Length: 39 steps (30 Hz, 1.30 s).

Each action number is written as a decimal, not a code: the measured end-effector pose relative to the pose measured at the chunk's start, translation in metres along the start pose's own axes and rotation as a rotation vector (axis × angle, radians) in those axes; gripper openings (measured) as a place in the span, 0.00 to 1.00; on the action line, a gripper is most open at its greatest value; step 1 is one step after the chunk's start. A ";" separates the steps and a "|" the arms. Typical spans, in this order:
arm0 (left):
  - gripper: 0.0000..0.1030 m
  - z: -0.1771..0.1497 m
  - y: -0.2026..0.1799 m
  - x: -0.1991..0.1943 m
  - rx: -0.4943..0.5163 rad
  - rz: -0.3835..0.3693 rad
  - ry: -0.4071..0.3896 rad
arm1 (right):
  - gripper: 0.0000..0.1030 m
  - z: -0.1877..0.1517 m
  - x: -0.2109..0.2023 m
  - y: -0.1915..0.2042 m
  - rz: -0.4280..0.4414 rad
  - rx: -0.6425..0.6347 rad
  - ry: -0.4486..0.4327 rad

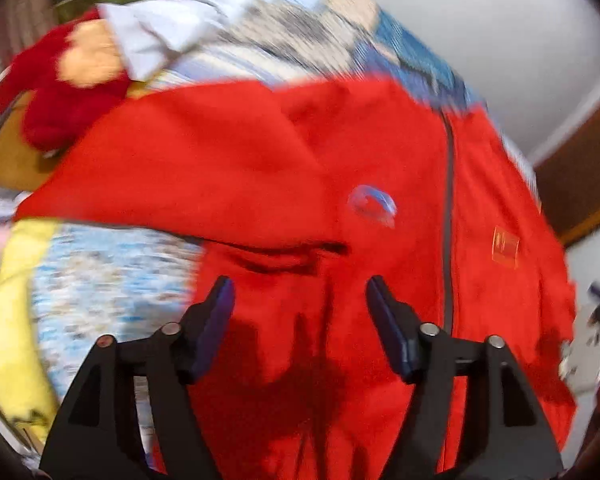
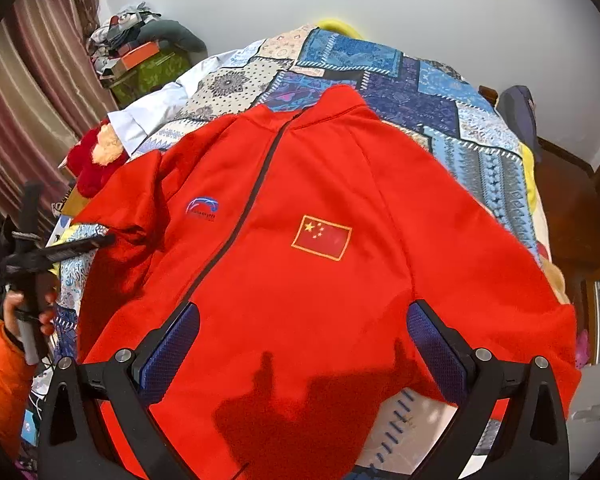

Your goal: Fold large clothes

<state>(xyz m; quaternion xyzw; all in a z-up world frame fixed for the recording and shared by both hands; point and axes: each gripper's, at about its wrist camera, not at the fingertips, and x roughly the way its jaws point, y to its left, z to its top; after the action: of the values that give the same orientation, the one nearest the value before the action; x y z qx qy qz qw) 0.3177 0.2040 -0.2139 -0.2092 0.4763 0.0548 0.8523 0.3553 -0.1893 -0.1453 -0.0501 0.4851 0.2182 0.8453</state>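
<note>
A: Where is the garment?

B: The red jacket [image 2: 300,280] lies front-up on the bed, on top of a blue patchwork quilt [image 2: 420,92]. Its collar points toward the wall and its dark zipper [image 2: 236,240] runs down the chest, closed as far as I can see.

A: Any markings on it?

B: A flag patch [image 2: 322,237] sits on one side of the zipper and a blue logo [image 2: 201,209] on the other. The sleeve on the logo side is folded in across the chest; the other sleeve lies spread out toward the bed's edge.

A: And the right hand-held gripper [image 2: 300,344]?

B: It hovers over the lower part of the jacket, fingers spread wide with nothing between them. Its shadow falls on the fabric below.

A: The left hand-held gripper [image 1: 300,320]?

B: Its own camera is blurred, but its fingers are also spread apart above the red cloth, pinching nothing. From the right wrist view, it is beside the bed near the folded sleeve, held in a hand [image 2: 28,312] with an orange cuff.

A: Anything else on the bed?

B: A red plush toy [image 2: 94,160] and a white cloth [image 2: 148,116] lie near the jacket's folded shoulder. A striped curtain [image 2: 32,80] hangs beyond them.
</note>
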 end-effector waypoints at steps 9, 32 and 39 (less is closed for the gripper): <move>0.61 0.022 0.100 0.011 -0.279 0.025 0.008 | 1.00 0.004 0.021 0.026 0.048 -0.007 0.026; 0.03 0.067 -0.094 0.047 0.133 0.016 -0.080 | 1.00 -0.006 0.022 -0.015 0.106 0.155 0.020; 0.21 0.004 -0.111 0.097 0.204 0.010 0.168 | 1.00 -0.020 -0.016 -0.026 0.053 0.111 -0.022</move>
<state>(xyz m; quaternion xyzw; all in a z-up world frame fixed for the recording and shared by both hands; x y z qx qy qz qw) 0.4061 0.0949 -0.2594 -0.1230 0.5504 -0.0072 0.8258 0.3433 -0.2238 -0.1455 0.0120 0.4881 0.2137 0.8461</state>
